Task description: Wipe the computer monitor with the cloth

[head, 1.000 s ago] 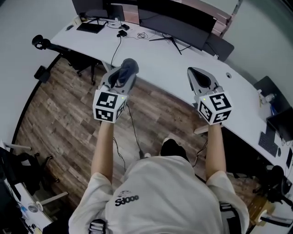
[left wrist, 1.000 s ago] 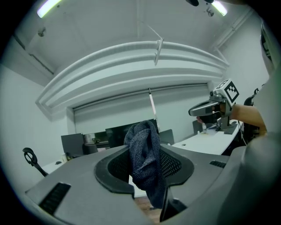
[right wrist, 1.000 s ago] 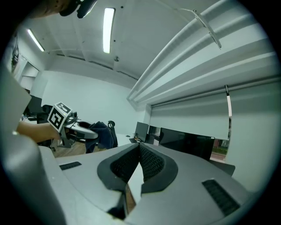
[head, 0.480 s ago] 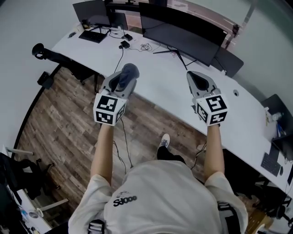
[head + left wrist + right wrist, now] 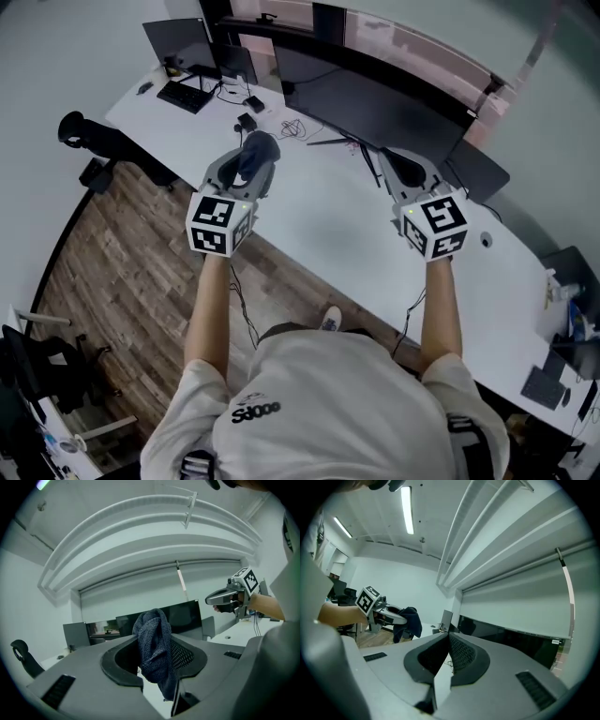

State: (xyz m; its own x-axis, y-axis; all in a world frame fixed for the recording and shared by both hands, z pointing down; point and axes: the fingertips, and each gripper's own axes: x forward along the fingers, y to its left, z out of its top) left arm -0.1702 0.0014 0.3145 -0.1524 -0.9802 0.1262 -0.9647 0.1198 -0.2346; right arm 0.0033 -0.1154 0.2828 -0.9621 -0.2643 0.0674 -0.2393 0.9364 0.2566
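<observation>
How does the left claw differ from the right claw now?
The left claw is shut on the dark blue cloth; the right claw holds nothing. The cloth holds the left claw's jaws slightly apart; the right claw's jaws meet. Both hang above the white desk.

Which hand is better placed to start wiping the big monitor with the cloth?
Left. The left tool is shut on the cloth and faces the monitor; the right tool is shut and empty.

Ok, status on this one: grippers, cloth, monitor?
Left gripper shut on cloth. Right gripper shut, empty. Monitor ahead, not yet touched. Nothing in the way.
</observation>
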